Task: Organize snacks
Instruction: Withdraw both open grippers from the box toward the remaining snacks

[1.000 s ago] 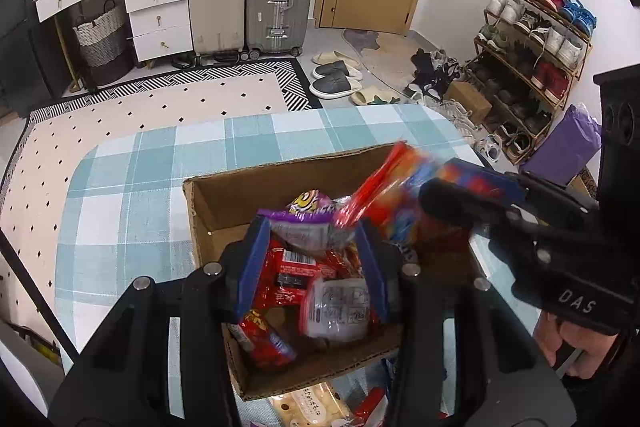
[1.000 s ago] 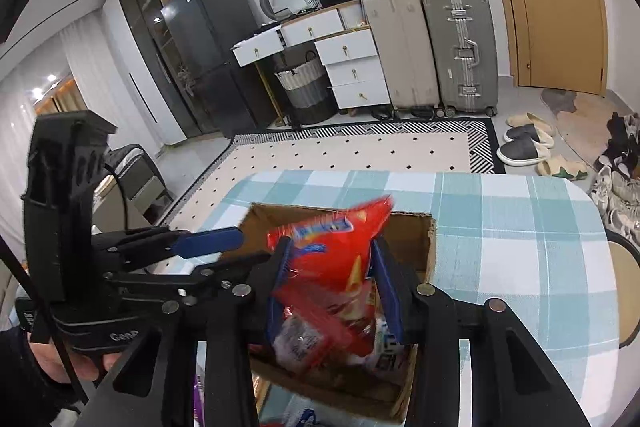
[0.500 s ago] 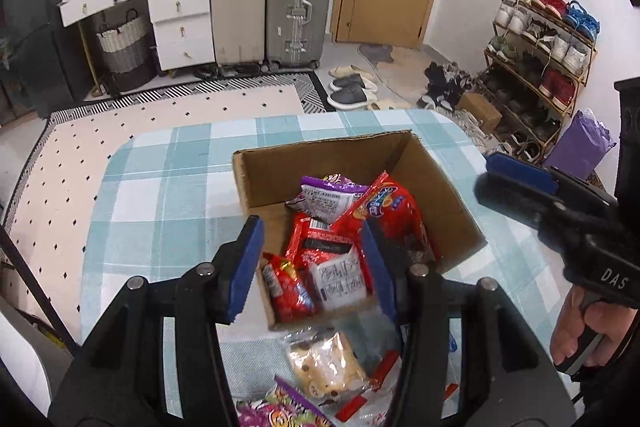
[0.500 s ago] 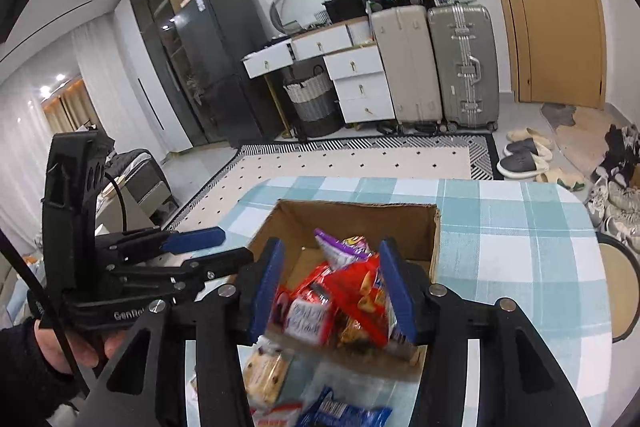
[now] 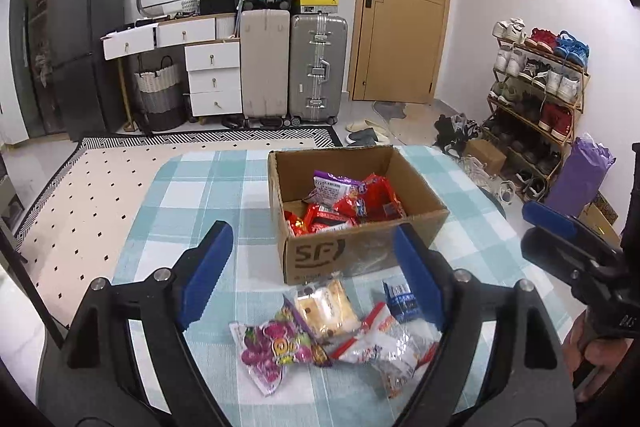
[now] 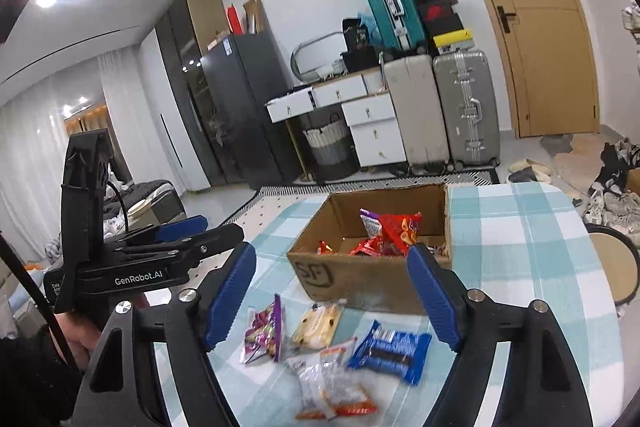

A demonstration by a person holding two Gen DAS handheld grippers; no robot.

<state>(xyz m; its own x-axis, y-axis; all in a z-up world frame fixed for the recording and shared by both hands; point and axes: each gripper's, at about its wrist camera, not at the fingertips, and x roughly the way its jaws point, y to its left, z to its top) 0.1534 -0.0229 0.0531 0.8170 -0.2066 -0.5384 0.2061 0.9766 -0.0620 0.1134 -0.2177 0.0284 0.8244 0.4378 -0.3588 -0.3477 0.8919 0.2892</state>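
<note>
An open cardboard box (image 5: pixel 360 255) (image 6: pixel 360 279) stands on the checked tablecloth and holds several red and purple snack packs (image 5: pixel 352 199) (image 6: pixel 384 231). In front of it lie a purple candy bag (image 5: pixel 276 351) (image 6: pixel 262 337), a yellow pastry pack (image 5: pixel 326 309) (image 6: pixel 318 323), a clear red-white pack (image 5: pixel 384 347) (image 6: pixel 328 379) and a blue cookie pack (image 6: pixel 390 351) (image 5: pixel 402 301). My left gripper (image 5: pixel 312 275) is open and empty above the loose snacks. My right gripper (image 6: pixel 332 301) is open and empty, also above them.
The table (image 5: pixel 192 195) has a rounded edge; a patterned rug (image 5: pixel 80 195) lies to its left. Suitcases (image 5: pixel 292 67), drawers and a door stand at the back wall. A shoe rack (image 5: pixel 540 87) stands right. A round stool (image 6: pixel 614 267) sits by the table's right side.
Both grippers let go of their snack packs into the box, opened wide and pulled back and up. The loose snacks in front of the box have come into view.
</note>
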